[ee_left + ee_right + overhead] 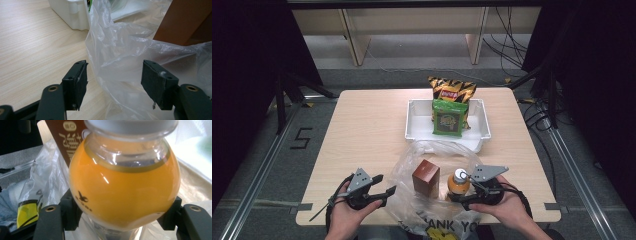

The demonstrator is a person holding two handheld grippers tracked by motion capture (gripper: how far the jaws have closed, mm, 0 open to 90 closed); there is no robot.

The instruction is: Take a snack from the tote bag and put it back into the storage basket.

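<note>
Right claw (120,220): I had it clamped on the orange bottle (124,187), jaws pressing both sides.
Bottle: stood upright in the clear bag (432,160), just right of the brown box (426,176).
Left claw (113,82): I held it apart, at the bag's left edge.
Bag: on the counter (362,130), near the white tray (417,131).

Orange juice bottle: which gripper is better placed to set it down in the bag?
Right. The right gripper clamps the orange juice bottle over the plastic bag; the left gripper stands open at the bag's edge.
</note>
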